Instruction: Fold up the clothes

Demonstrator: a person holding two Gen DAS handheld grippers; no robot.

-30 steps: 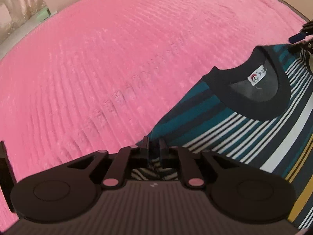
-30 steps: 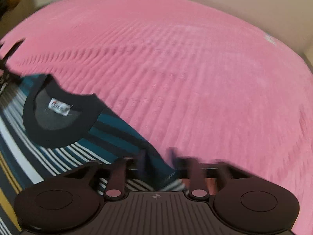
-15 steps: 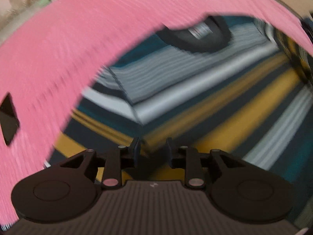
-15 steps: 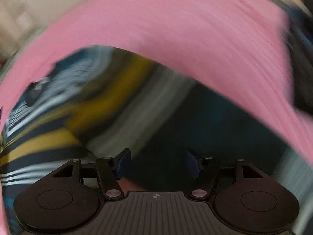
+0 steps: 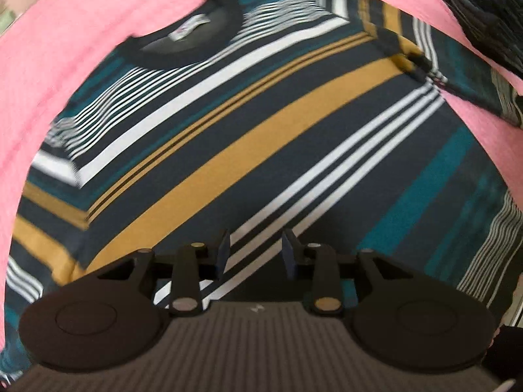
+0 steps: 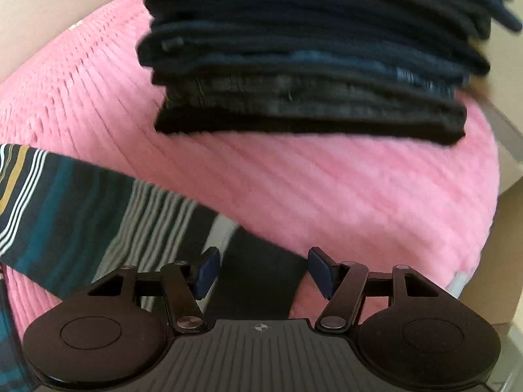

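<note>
**Striped tee spread flat, both tongs empty**

Striped knit, navy with mustard, teal and white bands: the shirt [image 5: 261,137] lies face up and spread out on the pink ribbed blanket [image 5: 65,49], collar [image 5: 189,42] at the far end from my left tongs [image 5: 255,254]. Those tongs hover over the lower body of the shirt, fingers parted, nothing between them. I can't tell whether they touch the cloth.

My right tongs [image 6: 263,271] are released too, spread wide, sitting right over the dark end of a sleeve [image 6: 130,215] that runs off to their left. Straight ahead of them, well past the sleeve, is a stack of dark folded clothes [image 6: 310,65] on the same blanket.

My guess is the sleeve is what gets picked up, but a flat shirt fits both a fresh layout and a redo, so I won't call it.

What worries me:
- the knit is thin, and the blanket is plush, so a pinch could grab blanket pile along with the cuff
- grabbing only one layer would drag the sleeve crooked
- both views are a bit smeared, so my aim is iffy
- swinging the sleeve too far forward could knock the stack
</note>
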